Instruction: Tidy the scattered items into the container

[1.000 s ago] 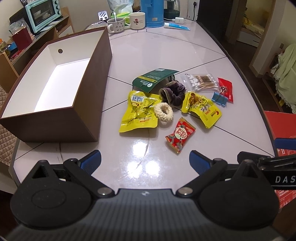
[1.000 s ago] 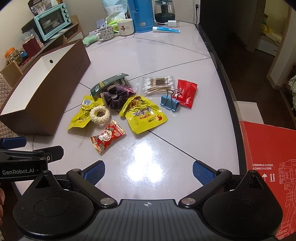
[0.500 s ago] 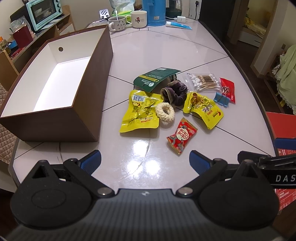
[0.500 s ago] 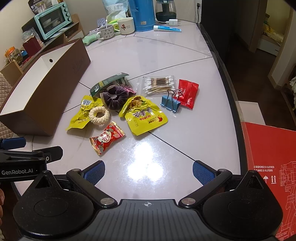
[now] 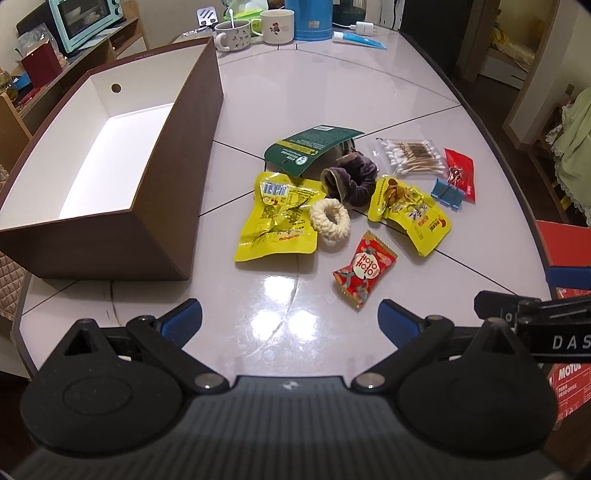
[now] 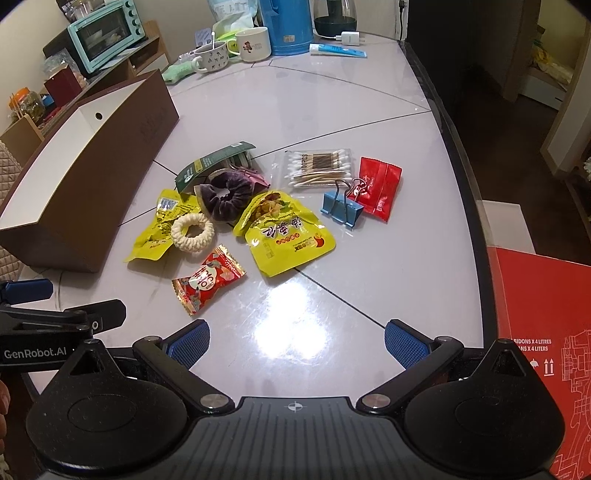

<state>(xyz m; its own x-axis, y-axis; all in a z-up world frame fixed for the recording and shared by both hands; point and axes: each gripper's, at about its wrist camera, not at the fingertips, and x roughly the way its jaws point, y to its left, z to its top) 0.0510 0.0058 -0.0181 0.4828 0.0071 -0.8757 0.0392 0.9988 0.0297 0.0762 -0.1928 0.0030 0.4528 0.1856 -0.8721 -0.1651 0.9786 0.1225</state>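
A brown container (image 5: 173,177) with a white inside and a small round hole in its far wall stands open-topped along the left edge of a glossy white table (image 5: 332,96). Nothing shows inside it.

The scattered items lie in a loose cluster near the middle of the table, closer to its right edge, apart from the container. A green card packet (image 5: 310,147) sits at the far side of the cluster, partly over a dark purple scrunchie (image 5: 354,181). In front of the scrunchie, a cream braided ring (image 5: 330,222) overlaps the edge of a yellow snack pouch (image 5: 277,221). A second yellow snack pouch (image 5: 410,216) lies to the right of the scrunchie. Closest to the near edge is a red candy wrapper (image 5: 364,273). Toward the right edge lie a clear pack of cotton swabs (image 5: 410,155), a blue binder clip (image 5: 447,193) and a red sachet (image 5: 460,168), the clip's wire handles resting on the sachet.

The left gripper (image 5: 290,317) hovers over the near edge with its blue-padded fingers spread wide and nothing between them. The right gripper (image 6: 295,341) hovers beside it, likewise spread wide and holding nothing.

At the far edge stand two mugs (image 6: 236,51), a blue jug (image 6: 286,27) and a blue tube (image 6: 338,50).
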